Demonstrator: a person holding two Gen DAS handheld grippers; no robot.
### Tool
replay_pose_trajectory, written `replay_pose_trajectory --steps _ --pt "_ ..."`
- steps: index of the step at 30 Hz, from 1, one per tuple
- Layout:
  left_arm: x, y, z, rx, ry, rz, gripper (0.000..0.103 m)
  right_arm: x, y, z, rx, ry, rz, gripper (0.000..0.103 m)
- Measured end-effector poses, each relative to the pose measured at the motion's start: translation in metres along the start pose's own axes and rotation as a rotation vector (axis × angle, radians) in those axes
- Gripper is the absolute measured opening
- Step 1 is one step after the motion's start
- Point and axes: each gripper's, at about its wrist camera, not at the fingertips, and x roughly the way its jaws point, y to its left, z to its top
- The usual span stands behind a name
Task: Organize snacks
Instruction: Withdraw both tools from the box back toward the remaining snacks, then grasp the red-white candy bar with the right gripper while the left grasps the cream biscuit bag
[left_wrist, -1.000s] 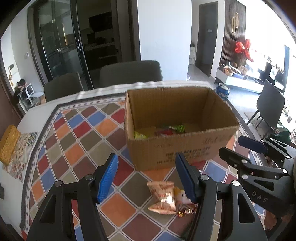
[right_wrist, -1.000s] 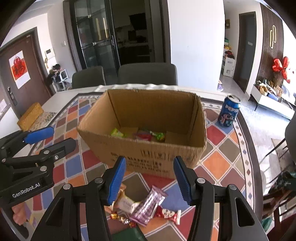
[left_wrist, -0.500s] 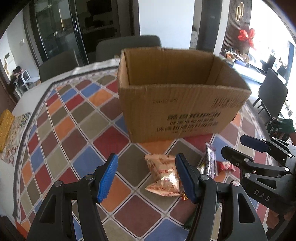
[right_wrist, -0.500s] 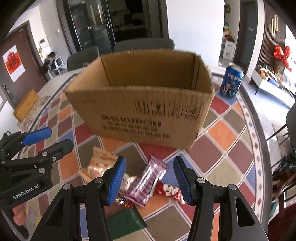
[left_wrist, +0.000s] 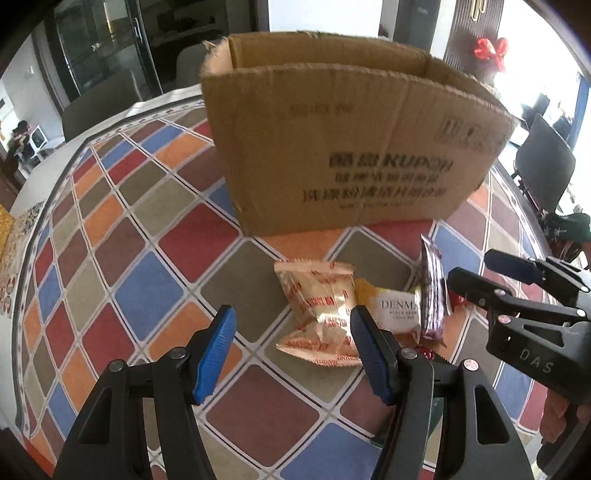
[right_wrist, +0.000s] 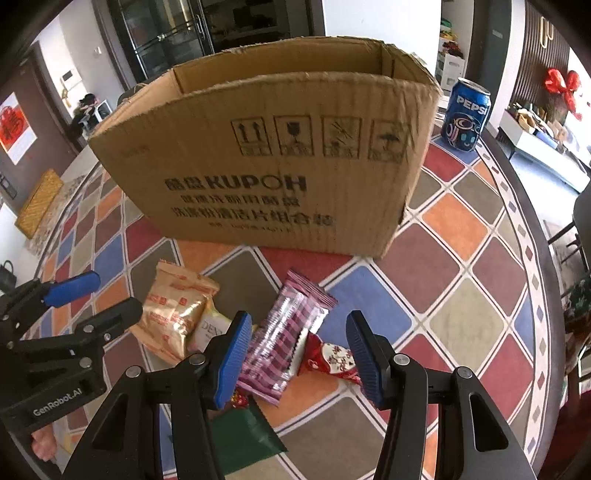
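Cardboard fills my view: the open box (right_wrist: 266, 162) stands mid-tabletop, its printed wall facing me, and the loose snacks lie heaped on the cloth just before that wall, I judge so each needs only a short lift over the rim. My right gripper (right_wrist: 295, 350) hangs part-open and empty above the pink striped packet (right_wrist: 284, 339), a red sweet (right_wrist: 332, 360) beside it. My left gripper (left_wrist: 290, 349) is likewise part-open and empty, next to the gold pouch (left_wrist: 319, 306). A Pepsi can (right_wrist: 466, 115) stands past the box's right corner. The checked tablecloth (left_wrist: 122, 229) covers a round table; grey chairs (left_wrist: 96, 105) and glass doors lie behind.
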Motion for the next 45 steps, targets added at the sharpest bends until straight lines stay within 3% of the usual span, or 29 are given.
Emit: replay_pose_trajectory --steps 7,9,23,28,32,39,45 --pt "0.012 -0.009 -0.011 0.032 0.034 0.001 0.063 -0.002 -0.009 -0.017 -0.002 0.006 -0.049 0.055" --pt "0.016 -0.011 -0.013 0.038 0.045 0.002 0.063 -0.001 -0.013 -0.019 0.013 0.009 -0.059 0.062" --pt "0.040 -0.015 -0.004 0.061 0.071 0.022 0.063 0.026 -0.024 -0.027 0.089 0.078 -0.007 0.063" --pt "0.047 -0.012 0.002 0.060 0.068 0.018 0.063 0.030 -0.023 -0.026 0.074 0.076 -0.027 0.063" --pt "0.050 -0.009 0.006 0.052 0.063 0.001 0.057 0.032 -0.021 -0.025 0.069 0.069 -0.035 0.062" --pt "0.046 -0.008 0.006 0.045 0.038 -0.007 0.052 0.031 -0.022 -0.025 0.074 0.051 -0.030 0.051" --pt "0.034 -0.011 0.000 0.035 0.012 -0.002 0.051 0.028 -0.025 -0.028 0.090 0.042 -0.029 0.049"
